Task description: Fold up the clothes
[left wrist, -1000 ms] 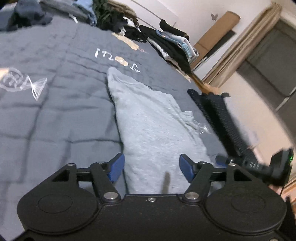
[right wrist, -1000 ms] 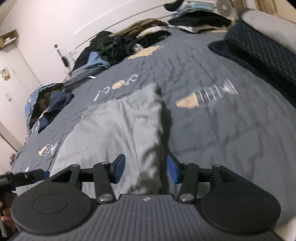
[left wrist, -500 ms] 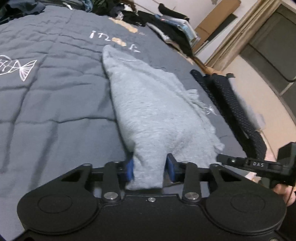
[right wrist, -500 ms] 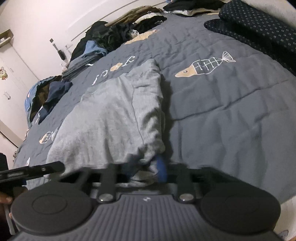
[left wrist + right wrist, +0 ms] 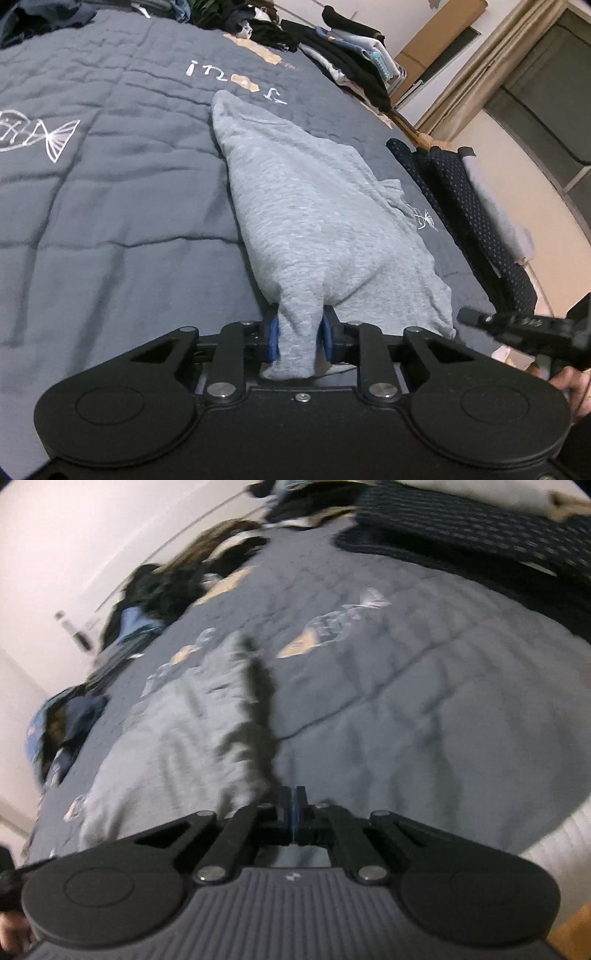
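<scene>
A big bed (image 5: 110, 206) with a dark blue-grey quilt fills both views. Fish pictures are sewn on the quilt; one shows clearly in the right wrist view (image 5: 332, 627). Messy heaps of dark clothes (image 5: 347, 55) lie along the far edge of the bed. A dark dotted cloth (image 5: 480, 229) lies along one side, near the window curtain (image 5: 480, 66).

One grey garment (image 5: 314, 206) lies flat in the middle of the bed. It is long, and its long way runs from the near edge to a narrow tip at the far end.

The left gripper (image 5: 300, 338) is closing its blue fingers (image 5: 273, 336) on the near end of the garment, which is bunched between them. The right gripper (image 5: 293, 814) has its fingers squeezed tight together at the garment's near edge. That view is blurry, so I cannot tell if cloth is caught in them.
</scene>
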The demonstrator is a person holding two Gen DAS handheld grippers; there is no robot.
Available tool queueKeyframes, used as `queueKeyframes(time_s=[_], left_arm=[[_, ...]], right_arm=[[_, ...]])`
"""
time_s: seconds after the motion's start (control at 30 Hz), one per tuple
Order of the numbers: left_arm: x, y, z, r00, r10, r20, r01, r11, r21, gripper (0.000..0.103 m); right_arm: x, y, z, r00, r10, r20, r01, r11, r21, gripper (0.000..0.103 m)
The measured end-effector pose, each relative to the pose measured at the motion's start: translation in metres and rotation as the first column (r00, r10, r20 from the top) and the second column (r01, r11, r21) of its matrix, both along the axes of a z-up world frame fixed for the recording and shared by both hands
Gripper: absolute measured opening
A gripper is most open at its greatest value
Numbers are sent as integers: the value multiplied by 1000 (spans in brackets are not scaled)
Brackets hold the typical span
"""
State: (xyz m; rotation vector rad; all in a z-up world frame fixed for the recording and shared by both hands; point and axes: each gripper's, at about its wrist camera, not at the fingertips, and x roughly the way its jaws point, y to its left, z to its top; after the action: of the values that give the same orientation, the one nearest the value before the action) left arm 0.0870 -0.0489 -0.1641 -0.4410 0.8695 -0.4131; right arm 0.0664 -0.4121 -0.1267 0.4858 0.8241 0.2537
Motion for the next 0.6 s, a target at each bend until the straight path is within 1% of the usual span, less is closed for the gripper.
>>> queueKeyframes(time_s=[0.03, 0.1, 0.23, 0.27, 0.3, 0.33, 0.37, 0.4, 0.43, 0.47, 0.5, 0.53, 0.57, 0.6], left_arm=[[-1, -1, 1, 1000, -1, 3, 1, 1000, 7, 25], [-1, -2, 1, 1000, -1, 4, 1, 1000, 10, 26], [2, 2, -1, 1000, 11, -15, -11, 1000, -9, 28], [2, 2, -1, 1000, 11, -17, -11, 1000, -11, 29], [2, 2, -2, 1000, 11, -18, -12, 1000, -13, 34], [2, 1, -2, 1000, 6, -16, -6, 1000, -17, 40], [2, 0, -2, 1000, 0, -13, 0, 1000, -21, 41], [1, -2, -2, 1000, -7, -5, 7, 1000, -12, 42], [1, -5, -2, 1000, -14, 2, 14, 1000, -1, 40], [0, -7, -2, 1000, -28, 15, 27, 1000, 16, 38], [0, -8, -2, 999, -37, 17, 37, 999, 22, 21], [1, -8, -3, 999, -42, 8, 42, 999, 18, 14], [2, -5, -3, 999, -42, -9, 42, 999, -1, 12], [2, -1, -2, 999, -44, -27, 43, 999, -27, 9]], right_arm=[[-1, 5, 4, 999, 32, 25, -32, 999, -1, 4], [-4, 14, 8, 995, 85, 49, -84, 996, -26, 4], [-2, 32, 5, 988, 150, 44, -146, 987, -72, 10], [-1, 36, 3, 985, 165, 41, -161, 983, -83, 14], [0, 41, 2, 983, 180, 37, -176, 980, -94, 18], [1, 45, 0, 981, 192, 33, -188, 977, -101, 29], [3, 48, -1, 979, 201, 29, -196, 974, -108, 40], [4, 51, -3, 978, 206, 23, -202, 972, -117, 42], [5, 54, -5, 978, 209, 16, -205, 970, -127, 42], [4, 55, -9, 978, 208, 8, -205, 968, -146, 38], [5, 54, -13, 981, 193, -7, -191, 967, -170, 31], [6, 52, -13, 983, 181, -16, -181, 968, -174, 12], [6, 50, -13, 985, 173, -21, -174, 970, -169, 8], [5, 47, -12, 986, 165, -27, -167, 972, -165, 7]])
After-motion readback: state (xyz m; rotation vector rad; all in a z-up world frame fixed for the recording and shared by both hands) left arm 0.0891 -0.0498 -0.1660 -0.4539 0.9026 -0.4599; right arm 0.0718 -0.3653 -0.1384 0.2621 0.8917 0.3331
